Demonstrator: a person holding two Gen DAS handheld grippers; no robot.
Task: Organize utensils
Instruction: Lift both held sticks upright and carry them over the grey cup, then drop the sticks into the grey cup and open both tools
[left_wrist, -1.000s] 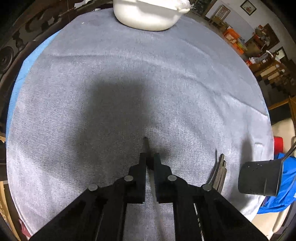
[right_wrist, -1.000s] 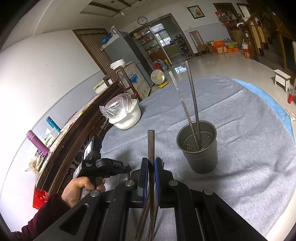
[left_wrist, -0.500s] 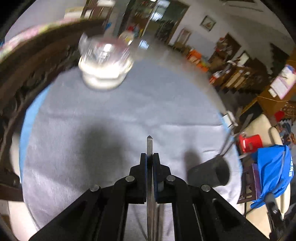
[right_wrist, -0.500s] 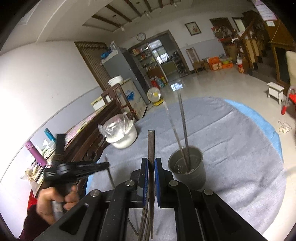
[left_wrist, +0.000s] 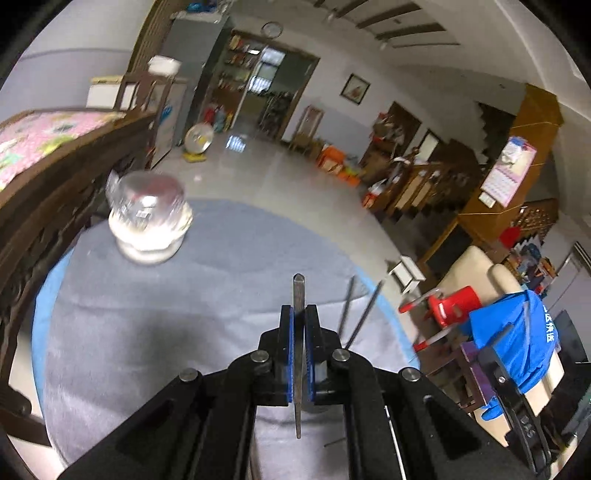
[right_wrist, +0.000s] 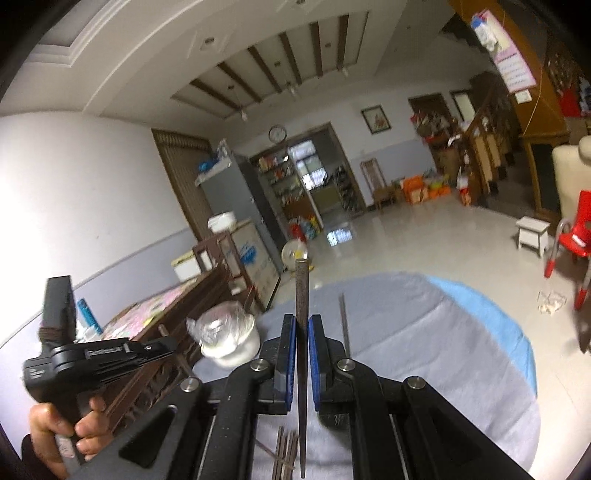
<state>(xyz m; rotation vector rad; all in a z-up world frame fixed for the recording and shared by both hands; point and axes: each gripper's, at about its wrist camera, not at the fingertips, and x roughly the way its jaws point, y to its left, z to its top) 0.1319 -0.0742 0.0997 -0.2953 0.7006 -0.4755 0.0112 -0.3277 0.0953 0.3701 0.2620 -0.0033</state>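
Left side first. Left gripper (left_wrist: 299, 325) clamped tight on one thin metal chopstick (left_wrist: 298, 295); flat squared tip pokes up past the blue pads, the other end hangs down below the jaws. Tool is raised and tilted, looking across the grey tablecloth (left_wrist: 184, 295) toward the room. Far left on the cloth: white bowl (left_wrist: 149, 236) under crinkled clear plastic wrap, blurred. To the right of the jaws, two more slim rods (left_wrist: 360, 314) lean up; their holder is hidden behind the gripper body, so I cannot say what they stand in.

Right side. Right gripper (right_wrist: 302, 332) also pinched on a single chopstick (right_wrist: 301, 291), held upright, dull grey, slightly rough-looking. The person's left hand (right_wrist: 70, 432) with its tool shows at far left of this view. One rod (right_wrist: 344, 317) rises just right of the jaws. Below the jaws, a small bundle of dark sticks (right_wrist: 286, 450) lies on the cloth.

Risks, as I judge them:
- Each stick is gripped on a narrow smooth face; a tilt or quick swing could let it pivot or slide out.
- Both tools are close together; the sticks could clash on approach to the holder.
- A long stick dropped in at an angle could knock the leaning rods or tip a light container.

Cloth is soft, woven, lightly rippled; a blue layer shows at its edge.
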